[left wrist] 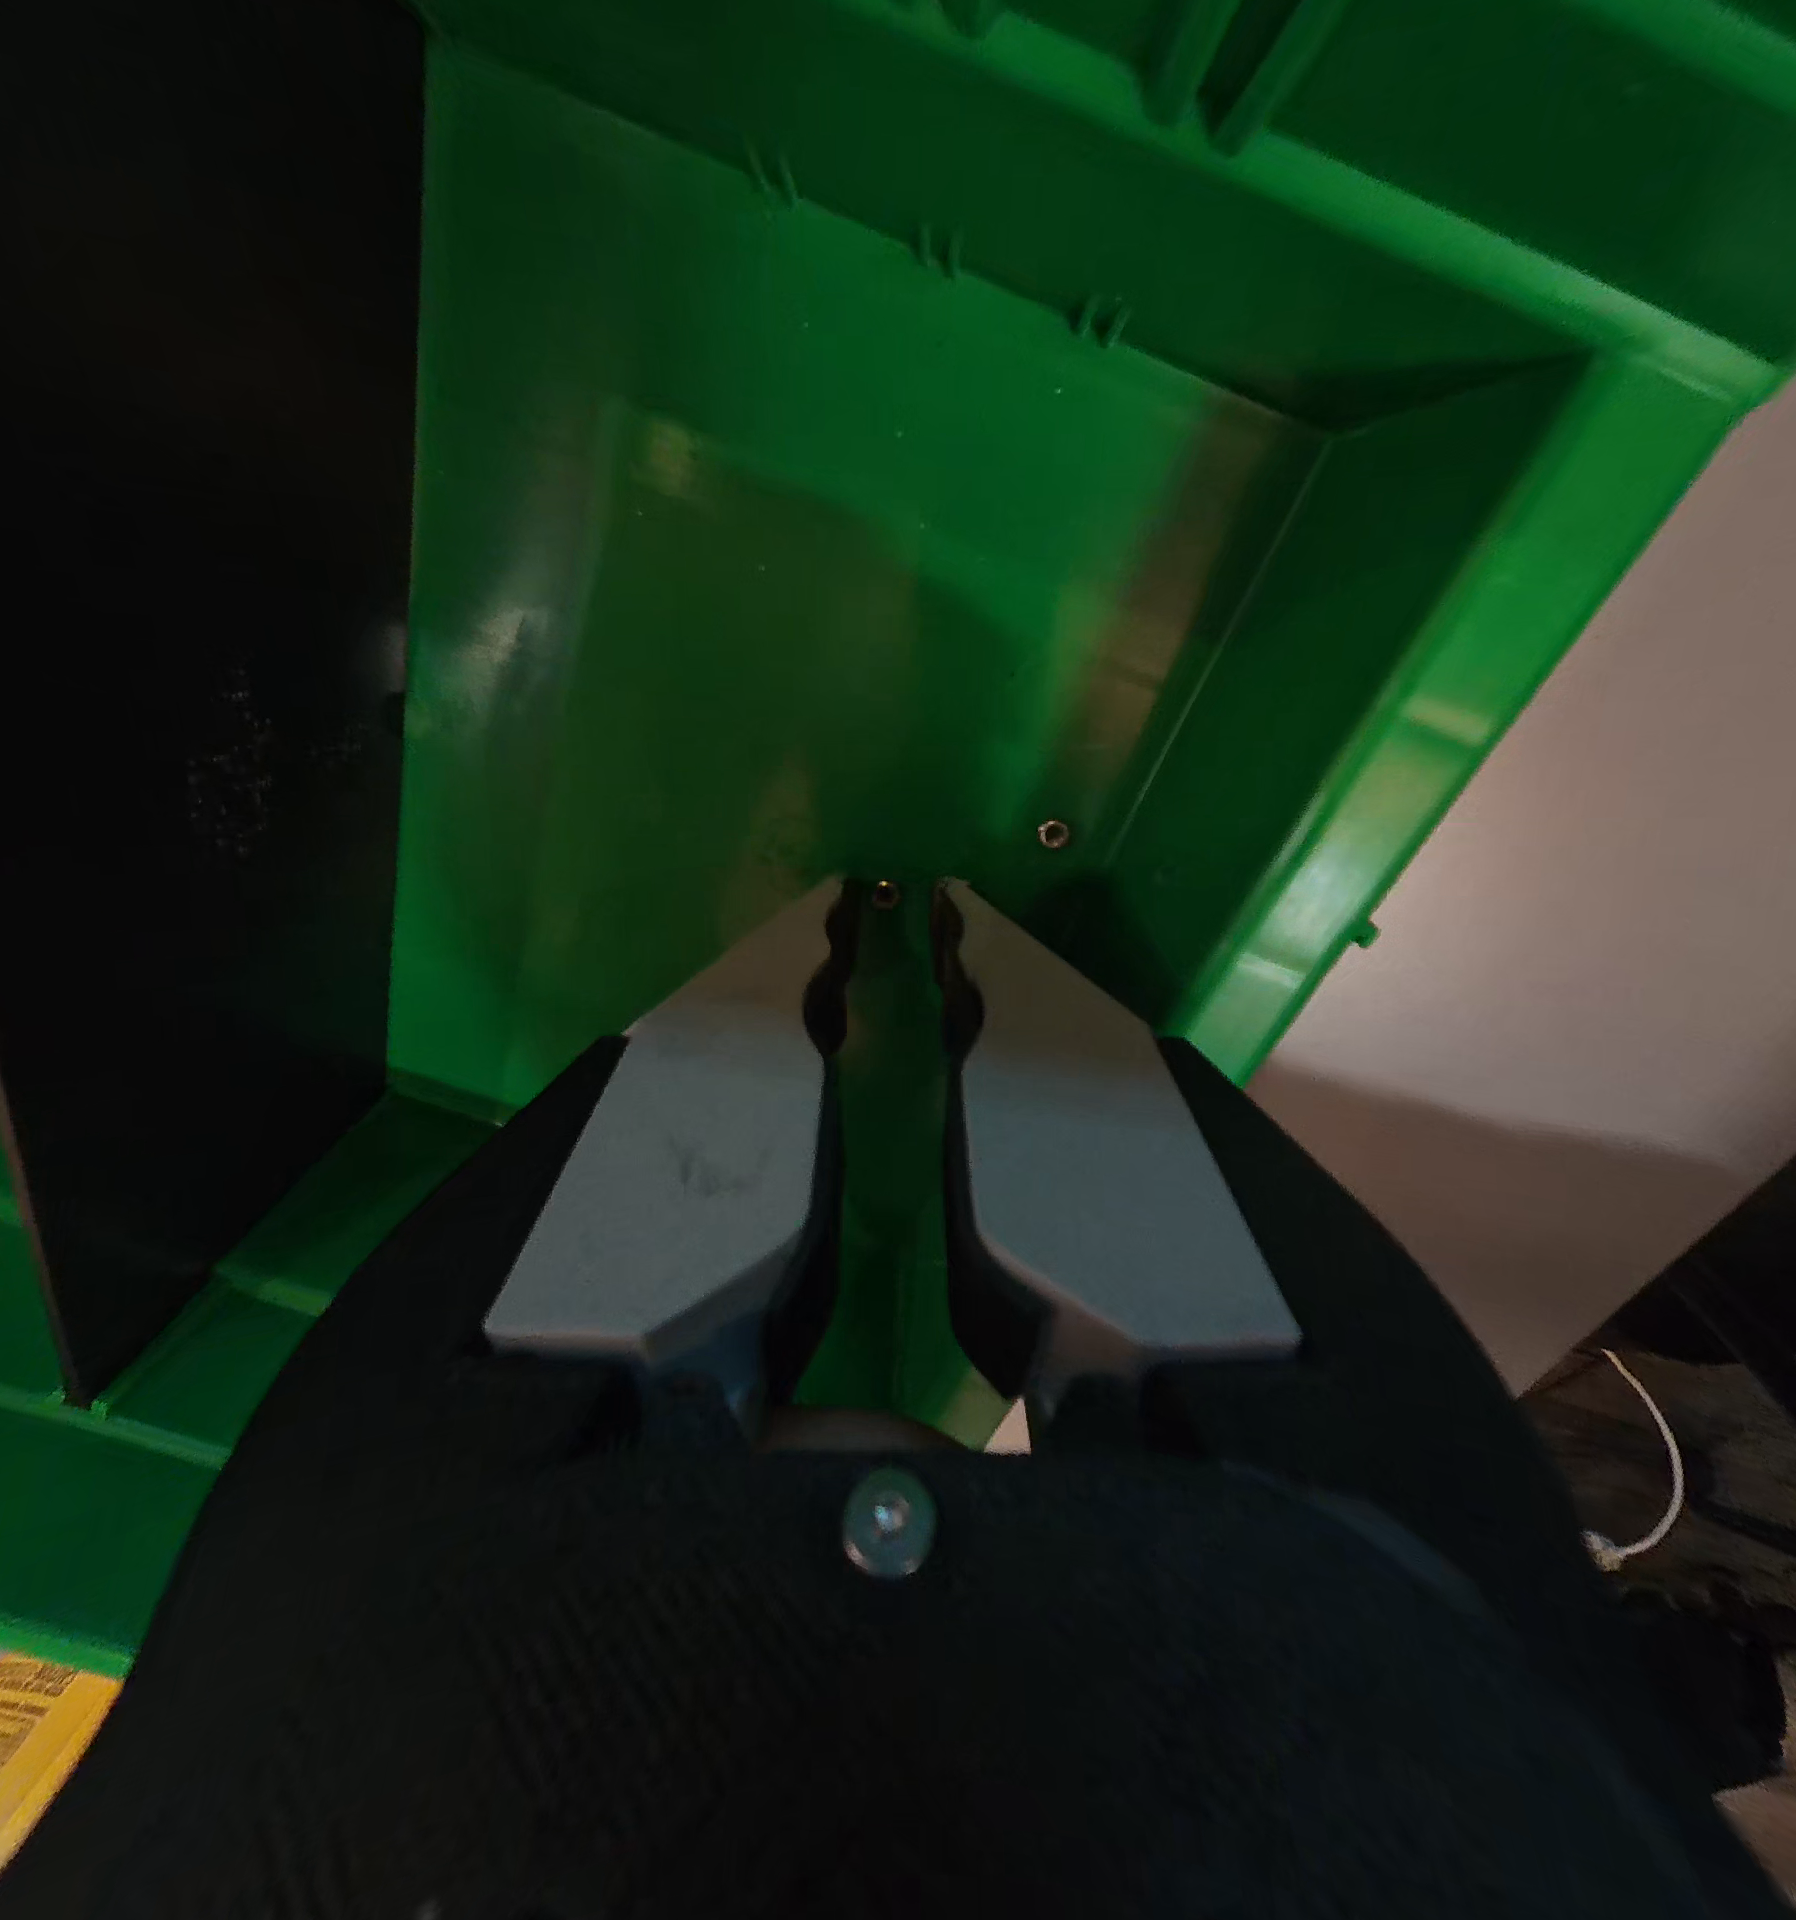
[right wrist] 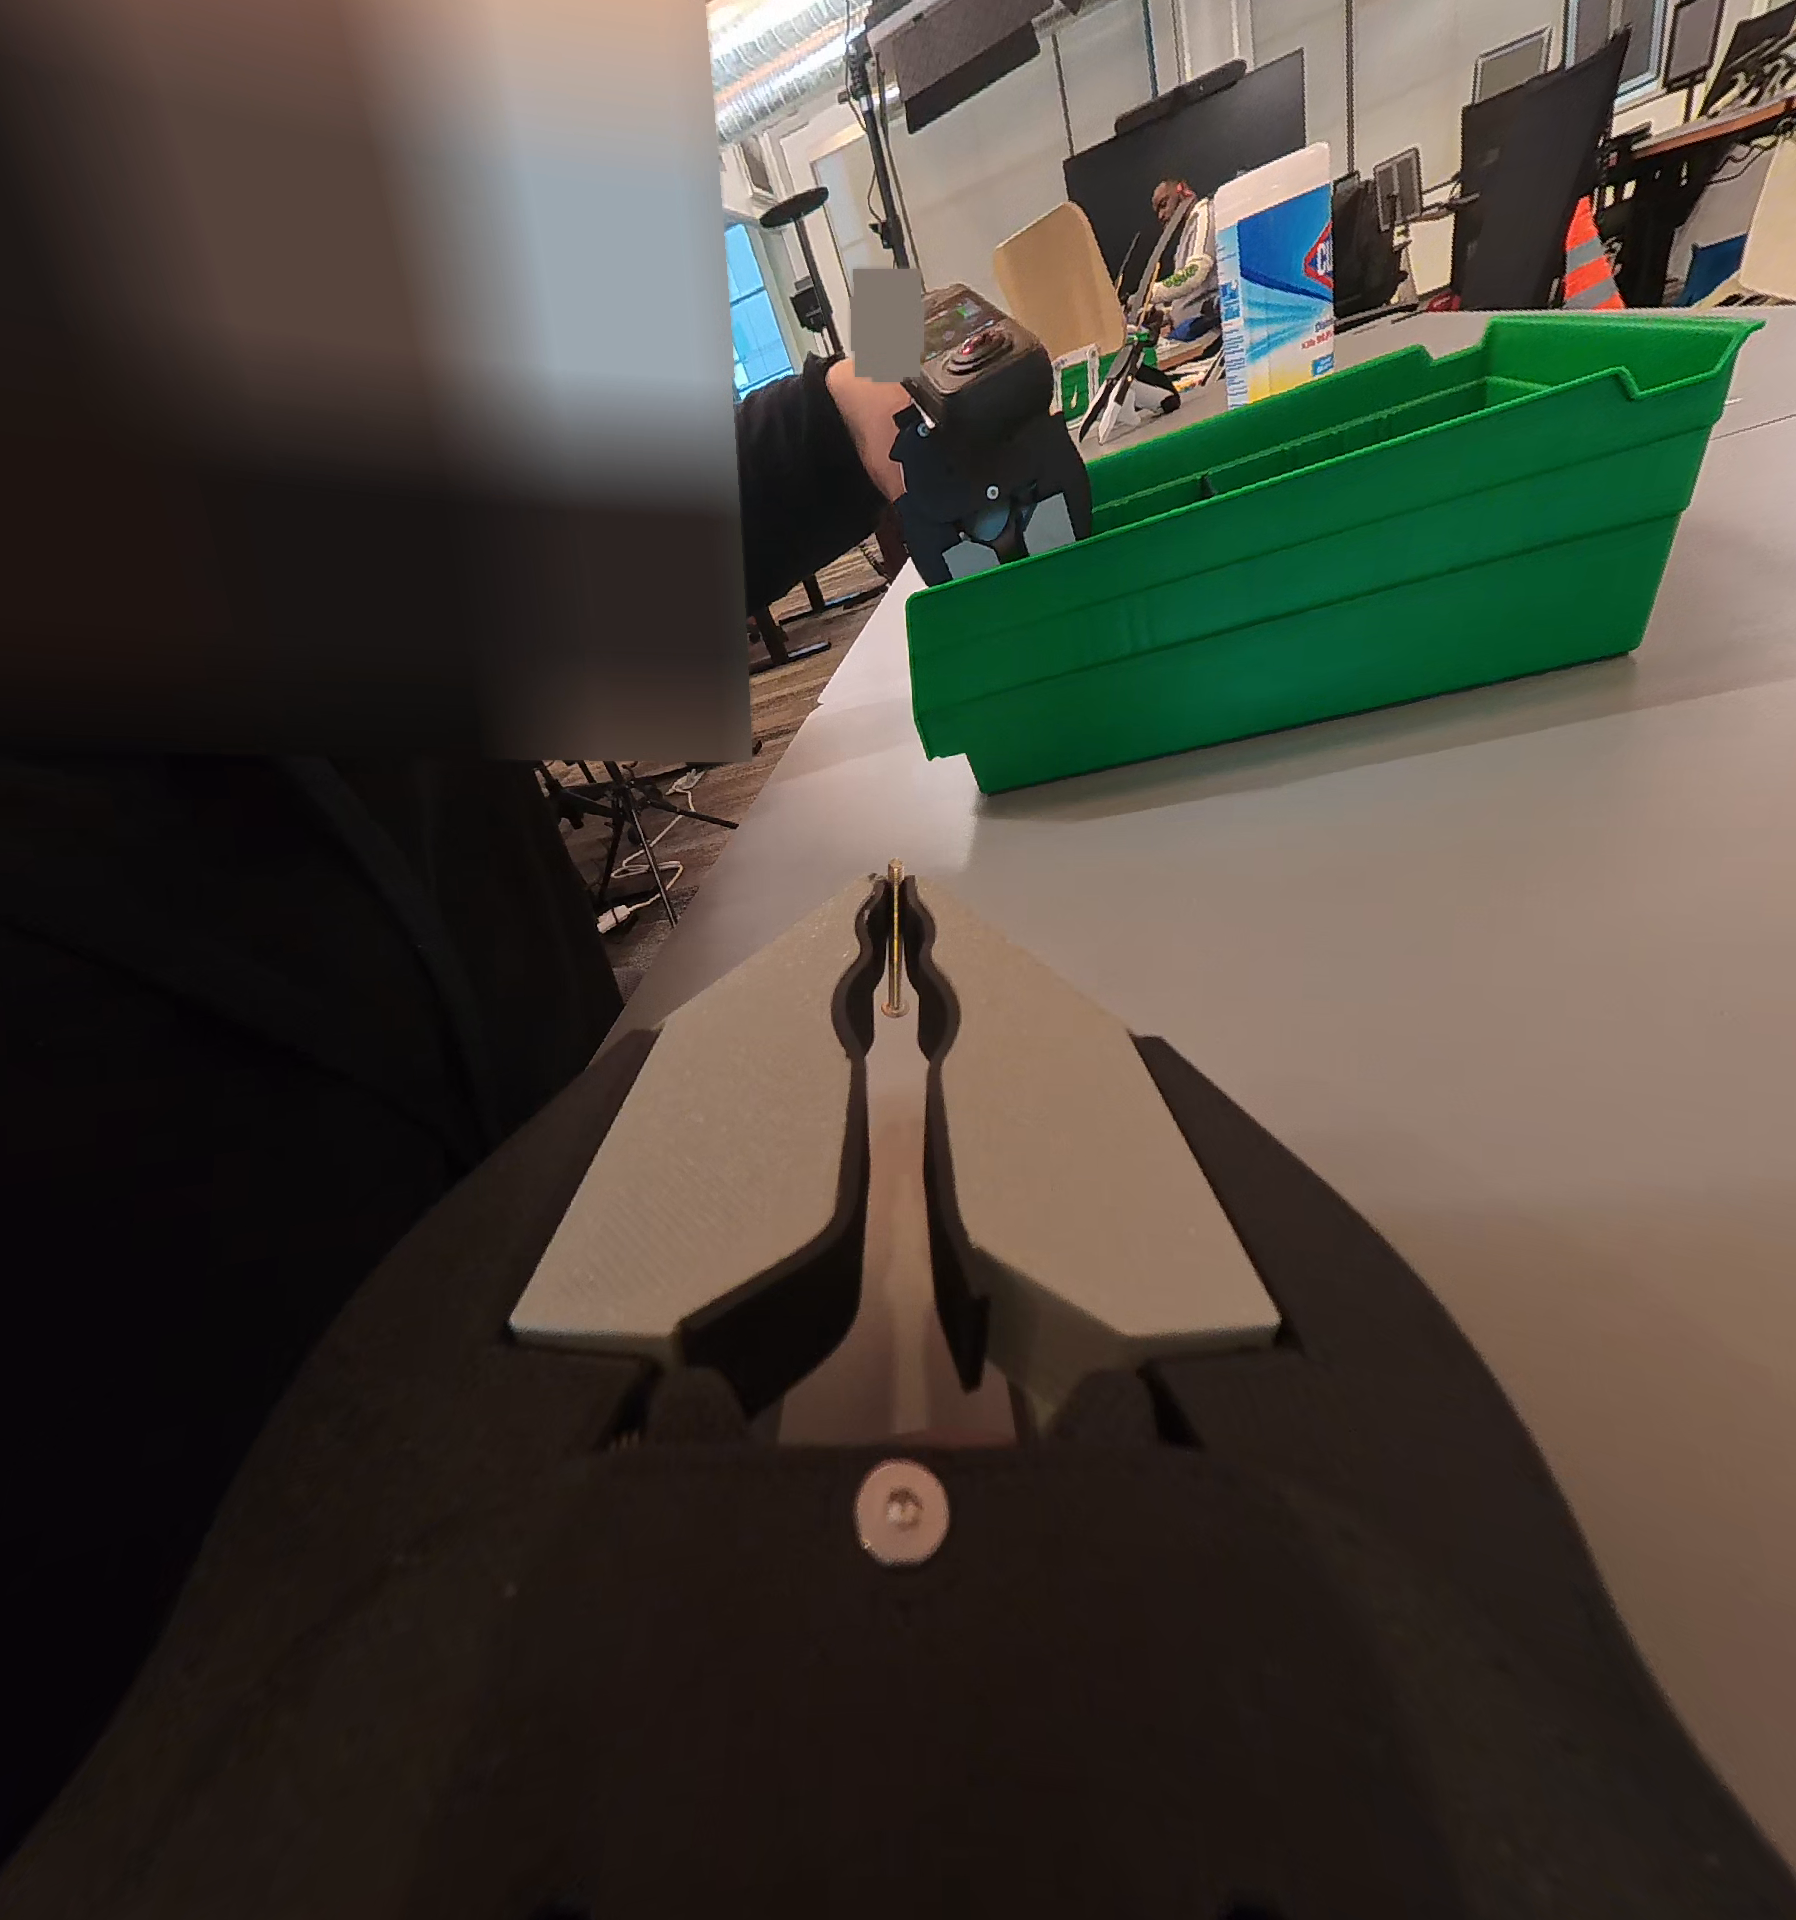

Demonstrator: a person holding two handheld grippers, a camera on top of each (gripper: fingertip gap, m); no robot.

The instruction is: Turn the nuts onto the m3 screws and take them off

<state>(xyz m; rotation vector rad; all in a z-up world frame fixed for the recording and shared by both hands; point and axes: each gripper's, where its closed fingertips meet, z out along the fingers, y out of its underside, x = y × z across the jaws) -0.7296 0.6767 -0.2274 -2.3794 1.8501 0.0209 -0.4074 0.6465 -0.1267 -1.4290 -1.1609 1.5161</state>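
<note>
In the left wrist view my left gripper (left wrist: 892,894) reaches down into a green bin (left wrist: 1445,675). Its jaws stand slightly apart around a small brass nut (left wrist: 883,891) on the bin floor, with a gap on each side. A second nut (left wrist: 1053,831) lies a little to the right, near the bin wall. In the right wrist view my right gripper (right wrist: 894,899) is shut on a thin brass screw (right wrist: 894,935) that lies along the fingers and pokes just past the tips, above the grey table (right wrist: 1393,1039). The left gripper (right wrist: 993,509) also shows there, dipping into the near end of the bin (right wrist: 1289,623).
A black divider (left wrist: 167,623) closes the bin compartment on the left. A white and blue wipes canister (right wrist: 1273,281) stands behind the bin. The table edge (right wrist: 769,790) runs left of my right gripper. A yellow-labelled item (left wrist: 0,1714) sits beside the bin. The left gripper's tips are roughly 35 cm from the right gripper's.
</note>
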